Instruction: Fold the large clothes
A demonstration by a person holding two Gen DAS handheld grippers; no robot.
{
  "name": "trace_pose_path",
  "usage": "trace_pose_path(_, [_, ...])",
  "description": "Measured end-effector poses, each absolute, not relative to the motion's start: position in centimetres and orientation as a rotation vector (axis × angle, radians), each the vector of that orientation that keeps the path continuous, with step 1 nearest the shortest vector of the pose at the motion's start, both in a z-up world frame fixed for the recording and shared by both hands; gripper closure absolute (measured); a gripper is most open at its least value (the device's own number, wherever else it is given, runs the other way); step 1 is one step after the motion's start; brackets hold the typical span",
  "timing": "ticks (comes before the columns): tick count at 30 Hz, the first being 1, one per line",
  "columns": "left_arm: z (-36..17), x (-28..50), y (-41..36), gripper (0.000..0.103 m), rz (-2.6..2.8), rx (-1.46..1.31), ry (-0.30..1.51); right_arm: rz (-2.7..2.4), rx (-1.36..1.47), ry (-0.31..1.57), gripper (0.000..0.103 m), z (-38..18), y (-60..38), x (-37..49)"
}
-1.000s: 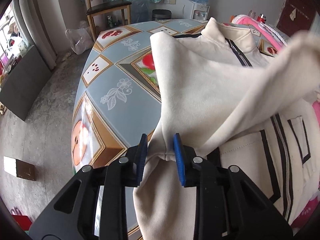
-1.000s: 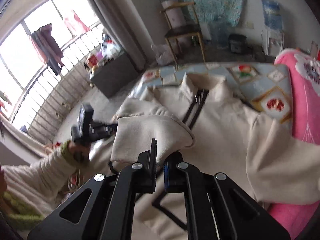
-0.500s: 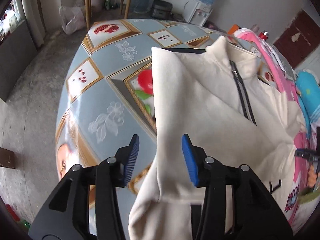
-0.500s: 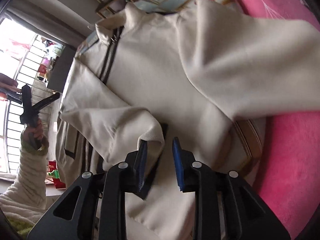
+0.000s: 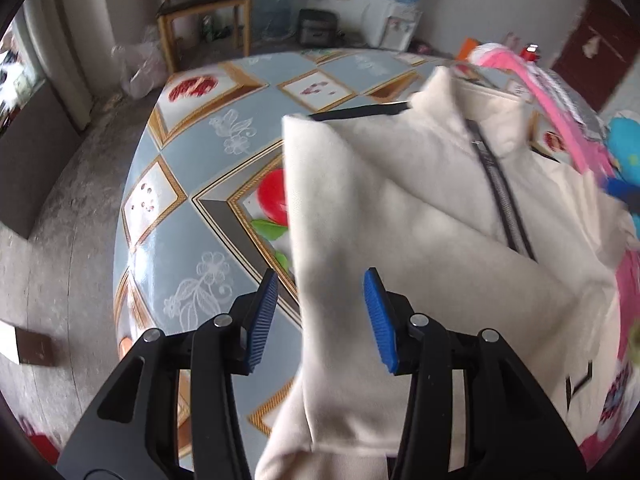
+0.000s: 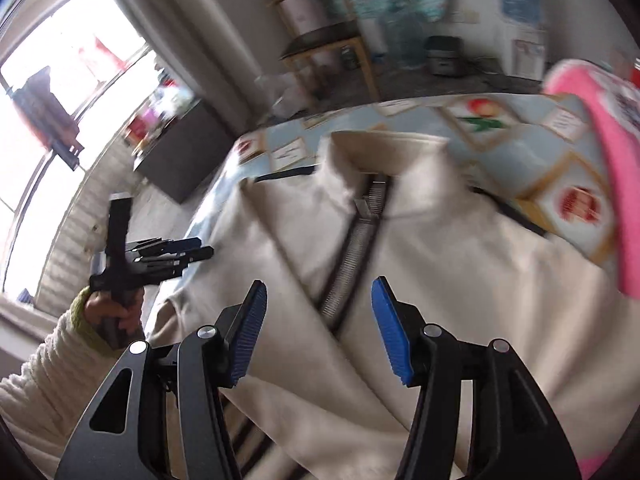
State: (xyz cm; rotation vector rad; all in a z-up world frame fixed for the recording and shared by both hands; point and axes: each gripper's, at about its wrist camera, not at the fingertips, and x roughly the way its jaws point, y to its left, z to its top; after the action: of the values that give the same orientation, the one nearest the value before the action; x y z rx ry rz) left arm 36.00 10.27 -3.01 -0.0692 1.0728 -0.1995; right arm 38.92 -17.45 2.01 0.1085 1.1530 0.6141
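A cream zip-up jacket lies front up on the table's patterned cloth, its collar at the far end. One sleeve is folded across its chest. In the left wrist view my left gripper is open above the jacket's left edge; the fabric lies below the jaws, clear of the blue pads. In the right wrist view the jaws of my right gripper are opening over the black zipper, with nothing pressed between them. The left gripper also shows there, at the jacket's left side, held by a hand in a cream sleeve.
A pink blanket is heaped along the table's right side and touches the jacket. The table's rounded edge drops to bare floor on the left. A wooden chair and a water dispenser stand by the far wall.
Both grippers have let go of the jacket and opened. The sleeve that the right gripper carried now lies across the chest. The right gripper has swung back over the zipper.
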Motion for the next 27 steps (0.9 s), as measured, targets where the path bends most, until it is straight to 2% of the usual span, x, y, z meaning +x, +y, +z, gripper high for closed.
trace_pose_path(3, [-1.9,32.1,9.4,0.048,-0.277,0.023,1.018,0.696,0.092,1.240,0.049,-1.1,-11.4,42.0])
trace_pose_path(5, [-1.8,29.4,8.7,0.045,-0.343,0.089,1.000,0.706,0.043,1.268,0.049,-2.8,-8.3,43.7])
trace_pose_path(11, [-3.3,24.6,5.9,0.045,-0.434,0.308,0.956,0.705,-0.068,1.389,0.049,-7.3,-2.7,46.6])
trace_pose_path(14, [-4.5,24.7,4.8,0.045,-0.427,0.378,0.937,0.737,-0.144,1.373,0.049,-7.5,-1.2,46.1])
trace_pose_path(16, [-5.3,25.4,4.5,0.049,-0.388,0.406,0.941,0.736,-0.208,1.345,0.049,-7.8,-0.1,45.7])
trace_pose_path(18, [-5.5,26.2,4.5,0.053,-0.389,0.385,0.931,0.738,-0.286,1.322,0.054,-8.0,1.1,45.0])
trace_pose_path(19, [-5.5,26.4,4.4,0.055,-0.388,0.379,0.926,0.711,-0.337,1.292,0.061,-8.1,1.7,44.6])
trace_pose_path(20, [-5.4,26.4,4.3,0.061,-0.383,0.385,0.922,0.694,-0.374,1.275,0.075,-7.9,2.1,44.5])
trace_pose_path(22, [-5.5,26.5,4.1,0.073,-0.384,0.386,0.906,0.679,-0.394,1.257,0.095,-7.5,2.9,44.4])
trace_pose_path(24, [-5.3,26.2,4.0,0.088,-0.356,0.394,0.877,0.678,-0.383,1.232,0.097,-6.4,3.3,44.8])
trace_pose_path(27, [-4.2,25.8,4.6,0.095,-0.307,0.360,0.811,0.711,-0.365,1.191,0.098,-4.4,4.6,45.9])
